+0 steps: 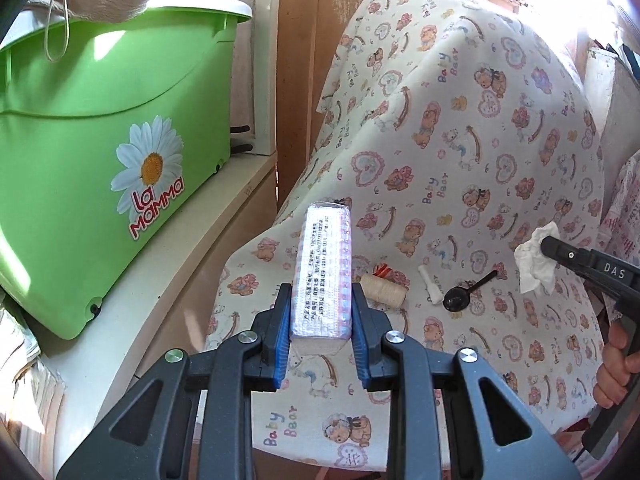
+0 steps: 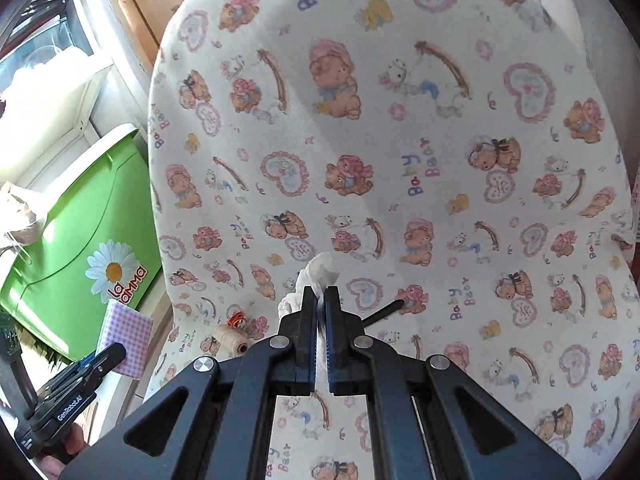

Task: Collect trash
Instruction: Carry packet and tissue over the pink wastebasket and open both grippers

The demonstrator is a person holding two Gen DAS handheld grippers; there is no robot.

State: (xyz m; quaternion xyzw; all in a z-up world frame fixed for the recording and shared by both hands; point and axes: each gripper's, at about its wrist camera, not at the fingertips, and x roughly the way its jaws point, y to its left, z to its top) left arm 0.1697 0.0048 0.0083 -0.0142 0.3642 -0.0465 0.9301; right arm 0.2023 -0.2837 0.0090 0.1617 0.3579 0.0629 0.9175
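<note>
My left gripper is shut on a wrapped pack of tissues with pink checks and holds it above the bear-print cloth. The pack also shows in the right wrist view, with the left gripper at its lower left. My right gripper is shut on a crumpled white tissue above the cloth. The tissue shows in the left wrist view at the tip of the right gripper.
On the cloth lie a spool of beige thread, a small orange-red item, a white peg-like piece and a black spoon-like piece. A green "La Mamma" bucket stands on a white ledge at left.
</note>
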